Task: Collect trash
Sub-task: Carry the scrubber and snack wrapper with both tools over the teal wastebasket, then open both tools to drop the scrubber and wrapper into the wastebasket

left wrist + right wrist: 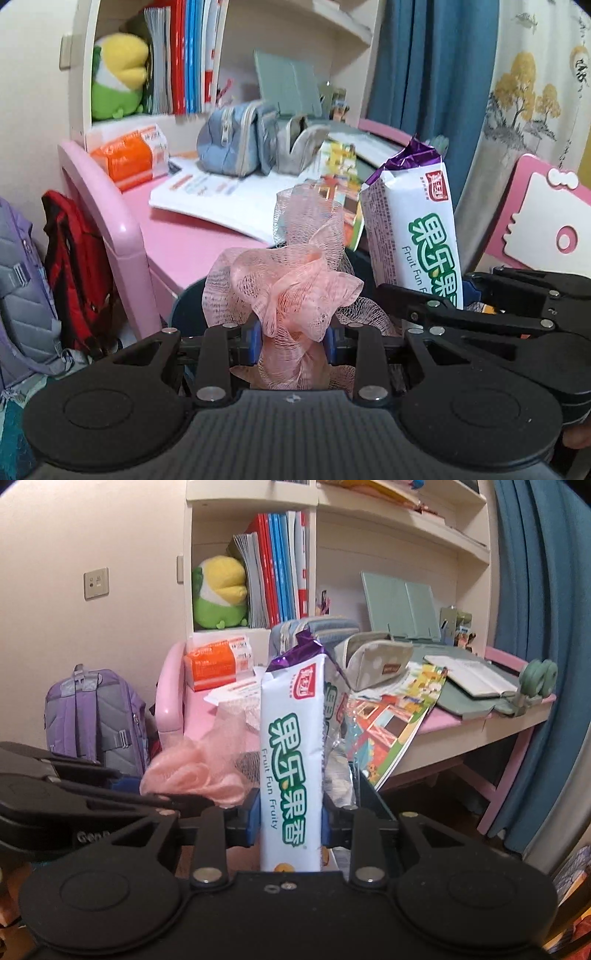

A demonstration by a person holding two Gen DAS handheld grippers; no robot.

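The left gripper (293,341) has its fingers clamped on pink mesh (291,284); the right gripper (290,821) has its fingers on an upright wrapper (291,760). Both sit before the cluttered pink surface (184,236), whose edge is close. The wrapper's bottom is hidden.

Left gripper (291,341) clamping pink mesh netting (291,288), snack wrapper (417,221) beside

Pale pink mesh netting (295,280), white wrapper (291,760) with green lettering, purple top, pink desk (177,236)

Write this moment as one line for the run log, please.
left gripper: shut on pink net | right gripper: snack wrapper between its fingers | both near pink desk
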